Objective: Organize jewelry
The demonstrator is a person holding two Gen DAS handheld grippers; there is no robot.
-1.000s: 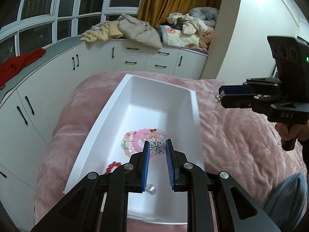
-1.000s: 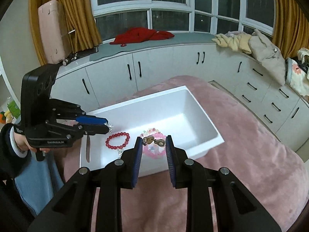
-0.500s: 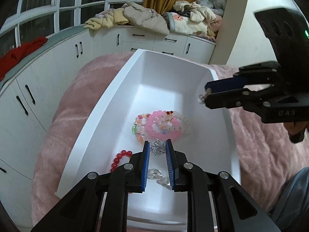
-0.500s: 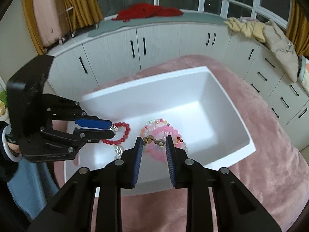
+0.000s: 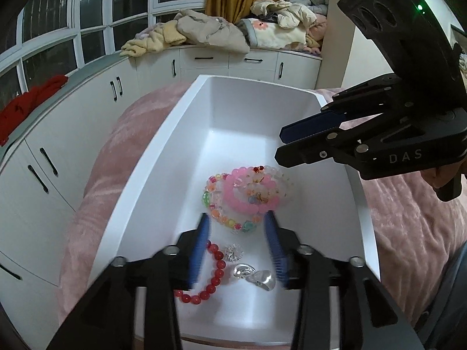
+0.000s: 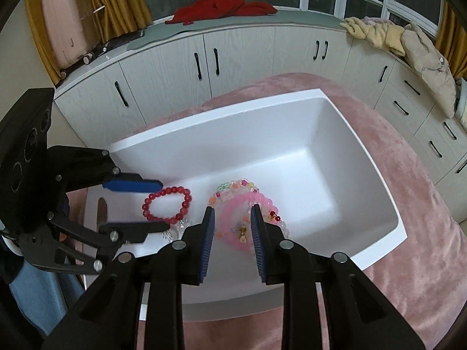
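Note:
A white rectangular box [image 5: 163, 134] [image 6: 379, 180] sits on a pink plush bedspread. Inside lie a pile of pink and multicoloured bead bracelets [image 5: 248, 192] [image 6: 242, 204], a red bead bracelet [image 5: 213, 274] [image 6: 167, 204], a silver flower brooch [image 5: 233, 251] and clear crystal pieces [image 5: 254, 274]. My left gripper [image 5: 238, 227] is open and empty, low over the box's near end above the brooch. My right gripper [image 6: 232, 213] is open and empty over the pink bracelets, where a small gold earring [image 6: 241, 230] lies. Each gripper shows in the other's view, the right [image 5: 284, 143] and the left [image 6: 163, 204].
The pink bedspread [image 6: 408, 262] surrounds the box. White cabinets [image 6: 233, 58] run behind with a grey sill holding red cloth [image 6: 221, 7] and piled clothes [image 5: 204, 32]. A pink suitcase [image 6: 67, 20] stands at the left. Blue fabric [image 6: 38, 297] lies by the bed's edge.
Both grippers dropped lower over the box and opened. The left let go of the silver brooch and the right let go of the gold earring; both pieces now lie in the box.

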